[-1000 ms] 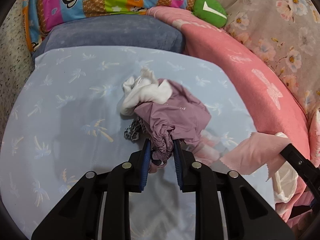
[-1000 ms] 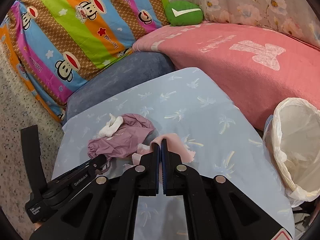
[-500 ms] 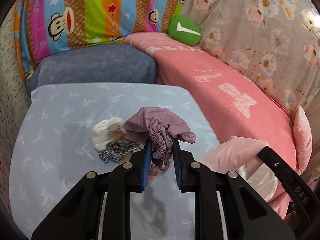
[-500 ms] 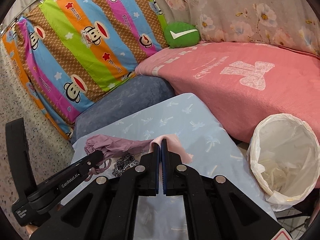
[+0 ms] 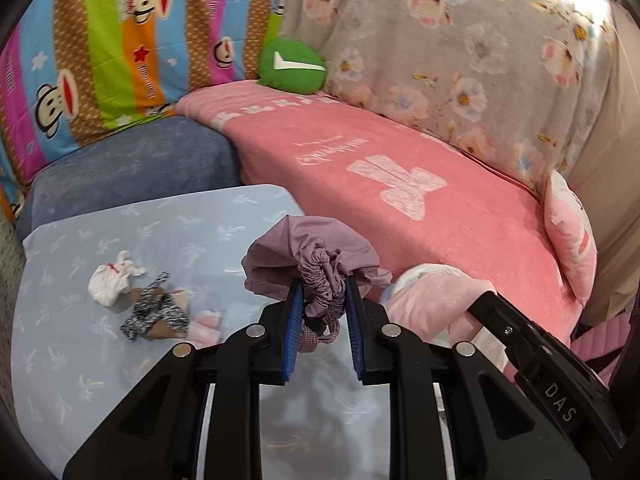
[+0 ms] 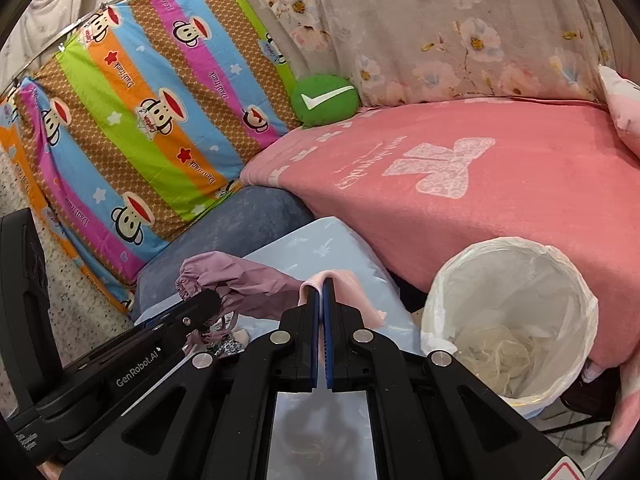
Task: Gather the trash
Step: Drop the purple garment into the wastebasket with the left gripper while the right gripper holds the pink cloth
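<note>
My left gripper (image 5: pixel 321 285) is shut on a crumpled purple elastic-edged cover (image 5: pixel 316 254), lifted above the light blue table (image 5: pixel 72 364); it also shows as the purple cover (image 6: pixel 240 280) in the right wrist view. My right gripper (image 6: pixel 321 286) is shut on a thin pink cloth (image 6: pixel 354 290), seen as the pink cloth (image 5: pixel 430 300) at the left view's right. Left on the table lie a white crumpled tissue (image 5: pixel 110 282), a black-and-white patterned scrap (image 5: pixel 154 314) on brown paper, and a pale pink piece (image 5: pixel 206 326). A bin with a white liner (image 6: pixel 508 312) stands open at the right.
A pink blanket-covered couch (image 6: pixel 480 184) runs behind the table and bin. A blue-grey cushion (image 5: pixel 132 164), a striped monkey-print cover (image 6: pixel 140 120), a green round pillow (image 6: pixel 324 98) and floral fabric (image 6: pixel 440 32) stand behind.
Both grippers have risen off the table and swung right with their cloths; the purple cover has left the white tissue and patterned scrap behind, and the bin now shows more fully.
</note>
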`<state>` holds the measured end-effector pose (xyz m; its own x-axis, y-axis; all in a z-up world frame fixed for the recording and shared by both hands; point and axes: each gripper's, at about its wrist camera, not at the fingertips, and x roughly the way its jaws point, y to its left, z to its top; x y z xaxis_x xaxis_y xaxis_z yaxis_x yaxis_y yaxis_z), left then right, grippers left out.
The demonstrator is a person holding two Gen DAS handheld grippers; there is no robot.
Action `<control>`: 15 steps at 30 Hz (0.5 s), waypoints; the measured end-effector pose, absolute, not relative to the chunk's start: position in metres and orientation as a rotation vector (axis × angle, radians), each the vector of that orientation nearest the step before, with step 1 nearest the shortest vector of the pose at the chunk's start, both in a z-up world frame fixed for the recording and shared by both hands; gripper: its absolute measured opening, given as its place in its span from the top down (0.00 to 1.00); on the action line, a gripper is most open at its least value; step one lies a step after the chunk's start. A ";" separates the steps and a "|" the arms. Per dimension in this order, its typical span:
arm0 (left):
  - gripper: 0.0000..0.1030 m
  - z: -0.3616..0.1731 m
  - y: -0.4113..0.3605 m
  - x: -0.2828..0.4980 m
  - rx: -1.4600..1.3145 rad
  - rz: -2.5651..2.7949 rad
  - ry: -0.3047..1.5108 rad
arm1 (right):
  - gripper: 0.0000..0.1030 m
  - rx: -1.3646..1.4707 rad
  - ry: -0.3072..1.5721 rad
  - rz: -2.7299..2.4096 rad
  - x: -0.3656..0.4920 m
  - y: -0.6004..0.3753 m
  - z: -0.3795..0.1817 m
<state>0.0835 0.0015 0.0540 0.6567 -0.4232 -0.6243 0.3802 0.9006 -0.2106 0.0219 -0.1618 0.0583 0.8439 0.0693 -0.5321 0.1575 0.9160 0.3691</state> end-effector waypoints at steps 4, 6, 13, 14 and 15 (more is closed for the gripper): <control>0.80 0.054 -0.030 0.078 -0.018 -0.507 0.724 | 0.98 0.450 0.553 -0.101 0.008 -0.196 0.056; 0.80 0.054 -0.046 0.075 0.000 -0.531 0.726 | 0.98 0.463 0.548 -0.127 0.002 -0.210 0.055; 0.80 0.051 -0.098 0.066 0.059 -0.617 0.738 | 0.98 0.507 0.540 -0.220 -0.018 -0.260 0.045; 0.80 0.050 -0.103 0.065 0.066 -0.626 0.739 | 0.98 0.514 0.539 -0.232 -0.021 -0.266 0.043; 0.80 0.049 -0.108 0.064 0.077 -0.634 0.743 | 0.98 0.520 0.539 -0.243 -0.022 -0.272 0.042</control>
<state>0.0643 -0.1085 0.0490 0.5596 -0.5112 -0.6524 0.5637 0.8118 -0.1526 -0.0222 -0.2717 0.0422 0.8342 -0.0860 -0.5448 0.3520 0.8434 0.4059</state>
